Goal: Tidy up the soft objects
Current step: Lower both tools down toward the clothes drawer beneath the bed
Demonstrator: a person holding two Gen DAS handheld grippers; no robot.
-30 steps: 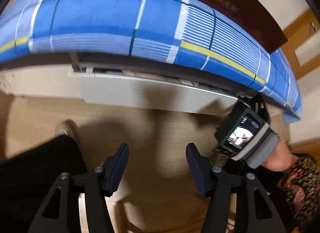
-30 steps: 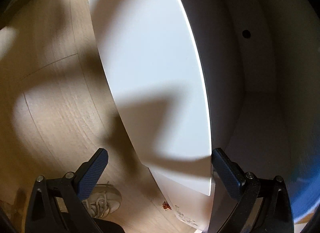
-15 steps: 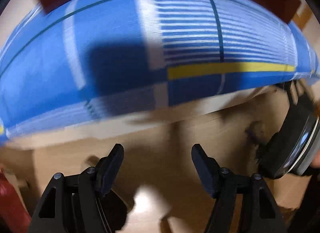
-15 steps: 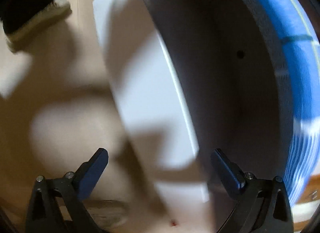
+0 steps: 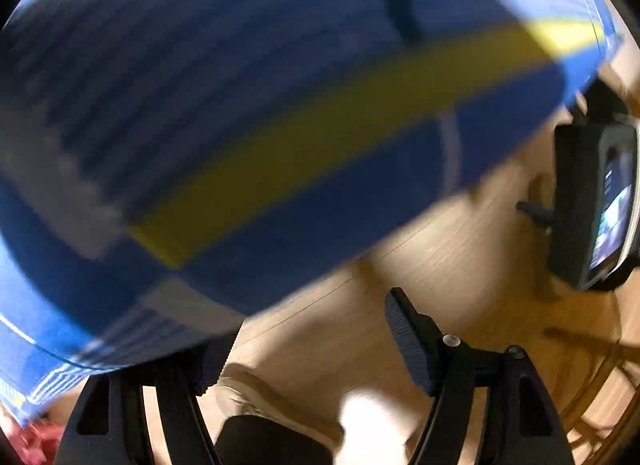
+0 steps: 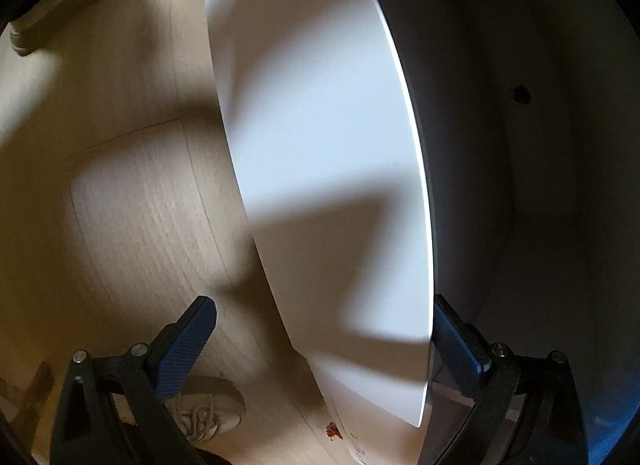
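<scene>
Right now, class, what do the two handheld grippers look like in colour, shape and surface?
Both the left gripper and right gripper have black angular frames with triangular cut-outs and silver pins. Their fingers carry dark blue pads with a fine grid texture.

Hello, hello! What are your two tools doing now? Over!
Left tool open, empty, at the blue blanket. Right tool open, astride the white drawer front. Nothing blocking.

Blurred blue plaid blanket [image 5: 280,125], apparently draped; yellow-striped
</scene>
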